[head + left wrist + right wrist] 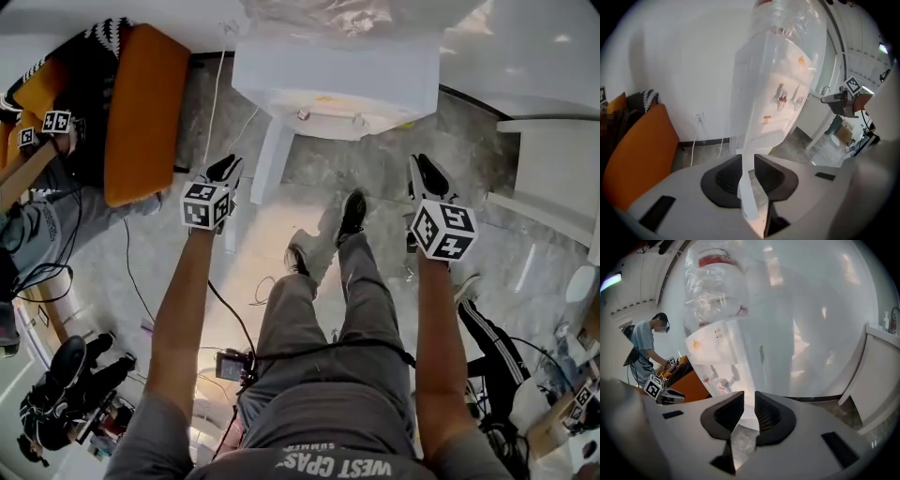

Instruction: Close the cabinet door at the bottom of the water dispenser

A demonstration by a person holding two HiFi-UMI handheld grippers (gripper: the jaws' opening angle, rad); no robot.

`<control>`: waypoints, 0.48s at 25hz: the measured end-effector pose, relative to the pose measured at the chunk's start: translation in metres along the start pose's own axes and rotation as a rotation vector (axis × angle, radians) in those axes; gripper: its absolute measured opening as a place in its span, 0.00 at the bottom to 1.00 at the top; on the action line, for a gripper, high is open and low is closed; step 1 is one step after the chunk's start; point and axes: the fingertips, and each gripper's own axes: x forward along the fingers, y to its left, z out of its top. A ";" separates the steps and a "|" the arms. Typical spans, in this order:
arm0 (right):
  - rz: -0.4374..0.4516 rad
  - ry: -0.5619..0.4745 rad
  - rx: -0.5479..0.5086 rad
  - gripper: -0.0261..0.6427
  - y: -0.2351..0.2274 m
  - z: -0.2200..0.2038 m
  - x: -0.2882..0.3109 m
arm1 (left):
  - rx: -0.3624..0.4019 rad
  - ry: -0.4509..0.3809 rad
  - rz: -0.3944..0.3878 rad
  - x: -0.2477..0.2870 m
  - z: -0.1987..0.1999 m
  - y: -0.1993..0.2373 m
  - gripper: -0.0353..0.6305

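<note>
"Where is the cabinet door (270, 159) sitting?"
"It is hanging open under the water dispenser (337, 75), and the left gripper (747, 157) is pinching its edge between its fingers. The right gripper (749, 397) is idling, fingers nearly closed, empty."

Bright, even indoor light, glare washing out the water dispenser (754, 357), fisheye edges dark and bent.

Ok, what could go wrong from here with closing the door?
1. The left tongs pinch the cabinet door by its thin free edge; they could slip off, or get trapped against the frame as it shuts.
2. The person's shoe stands near the door's swing and might block it.
3. A hard push could rock the bottle on the water dispenser.
</note>
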 end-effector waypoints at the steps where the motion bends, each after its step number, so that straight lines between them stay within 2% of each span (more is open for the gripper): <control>1: -0.002 0.006 -0.001 0.17 -0.001 -0.007 0.003 | -0.013 0.018 0.004 0.008 -0.013 0.004 0.19; 7: -0.023 0.039 0.006 0.17 -0.012 -0.047 0.011 | -0.051 0.104 0.026 0.051 -0.077 0.017 0.18; 12: -0.050 0.072 0.011 0.17 -0.028 -0.076 0.026 | -0.055 0.132 0.017 0.088 -0.107 0.025 0.18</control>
